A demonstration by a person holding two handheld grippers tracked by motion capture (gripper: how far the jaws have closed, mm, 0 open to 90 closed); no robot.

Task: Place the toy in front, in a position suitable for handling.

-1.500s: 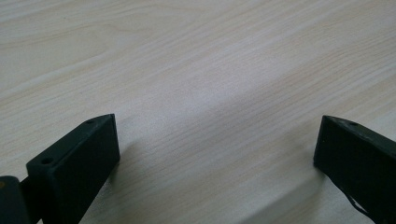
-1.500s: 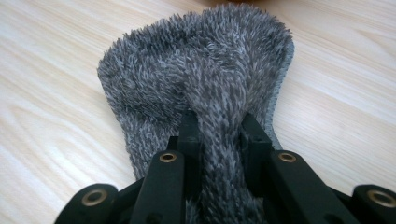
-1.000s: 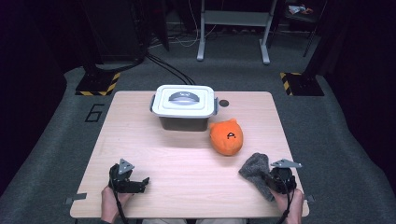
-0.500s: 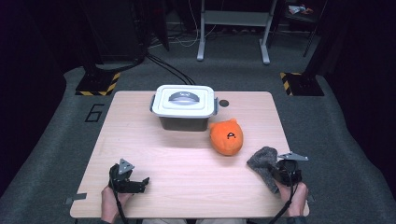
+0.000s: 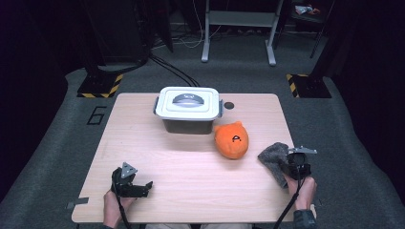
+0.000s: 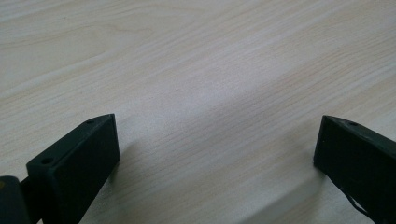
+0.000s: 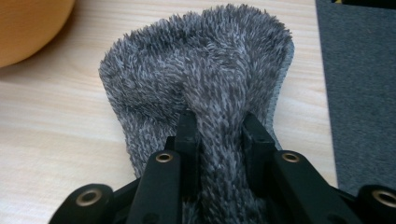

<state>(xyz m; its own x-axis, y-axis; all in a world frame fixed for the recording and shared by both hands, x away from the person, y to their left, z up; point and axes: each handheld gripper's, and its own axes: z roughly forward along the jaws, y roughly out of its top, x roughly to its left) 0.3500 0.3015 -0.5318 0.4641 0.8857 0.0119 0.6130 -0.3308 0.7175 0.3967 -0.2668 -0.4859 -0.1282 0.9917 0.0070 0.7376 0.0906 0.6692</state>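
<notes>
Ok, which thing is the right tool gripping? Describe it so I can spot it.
On the wooden table, look at the near right edge, beside the orange plush ball. There the right tool pinches a grey cloth: fuzzy and crumpled, unlike the smooth round ball.

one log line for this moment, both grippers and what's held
right gripper: shut on grey cloth, near table right edge | left gripper: open, nothing held | orange plush: beside cloth
</notes>
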